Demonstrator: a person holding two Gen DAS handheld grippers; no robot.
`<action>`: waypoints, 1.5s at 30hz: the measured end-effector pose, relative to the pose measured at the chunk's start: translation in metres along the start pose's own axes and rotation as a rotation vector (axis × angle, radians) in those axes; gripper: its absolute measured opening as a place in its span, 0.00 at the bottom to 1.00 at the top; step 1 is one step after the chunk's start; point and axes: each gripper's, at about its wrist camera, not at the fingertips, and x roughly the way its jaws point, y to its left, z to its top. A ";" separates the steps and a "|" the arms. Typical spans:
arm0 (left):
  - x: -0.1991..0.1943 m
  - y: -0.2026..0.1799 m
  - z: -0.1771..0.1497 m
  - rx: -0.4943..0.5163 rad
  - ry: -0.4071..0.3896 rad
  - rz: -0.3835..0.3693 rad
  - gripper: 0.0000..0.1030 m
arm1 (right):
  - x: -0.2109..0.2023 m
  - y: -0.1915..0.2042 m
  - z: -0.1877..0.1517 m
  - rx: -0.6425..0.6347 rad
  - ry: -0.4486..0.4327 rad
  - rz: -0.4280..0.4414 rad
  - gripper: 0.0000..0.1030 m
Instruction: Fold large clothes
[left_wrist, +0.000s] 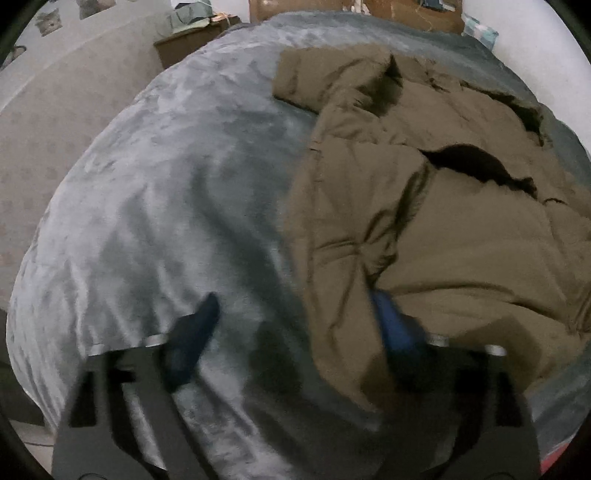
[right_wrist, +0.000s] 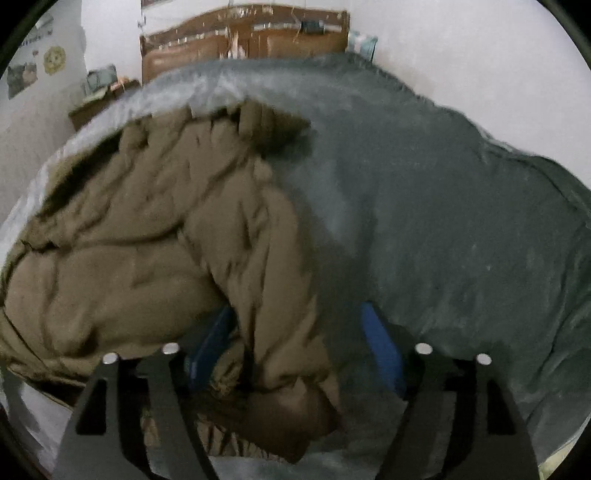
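The work surface is a bed (left_wrist: 155, 206) covered with a grey plush blanket, with a wooden headboard (right_wrist: 243, 37) against a white wall.

Left wrist view: the brown padded coat (left_wrist: 443, 221) lies crumpled on the bed from 12 to 4 o'clock. The left hand-held gripper (left_wrist: 295, 321) is spread wide and grasps nothing. Its right finger is tucked under the coat's near edge; its left finger sits over bare blanket at 7 o'clock. To fold well, gather a full hem edge between both fingers before lifting, and pull the layer flat first.

Right wrist view: the coat (right_wrist: 147, 240) fills 8 to 12 o'clock. The right hand-held gripper (right_wrist: 295, 332) is spread apart, with a fold of coat lying between its fingers, not pinched. Close on a single layer.

Motion blur softens both views. Sleeves, zip and hood cannot be told apart, and the coat's far side is cut off in each view.
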 end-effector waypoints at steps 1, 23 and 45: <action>-0.002 0.005 -0.002 -0.008 0.002 -0.011 0.88 | -0.003 -0.001 0.004 0.002 -0.007 -0.002 0.74; -0.063 0.143 -0.019 -0.253 -0.053 0.140 0.97 | 0.033 0.141 0.102 -0.241 -0.056 0.060 0.81; 0.066 -0.043 0.220 0.058 -0.076 0.022 0.97 | 0.109 0.191 0.167 -0.197 -0.094 0.094 0.90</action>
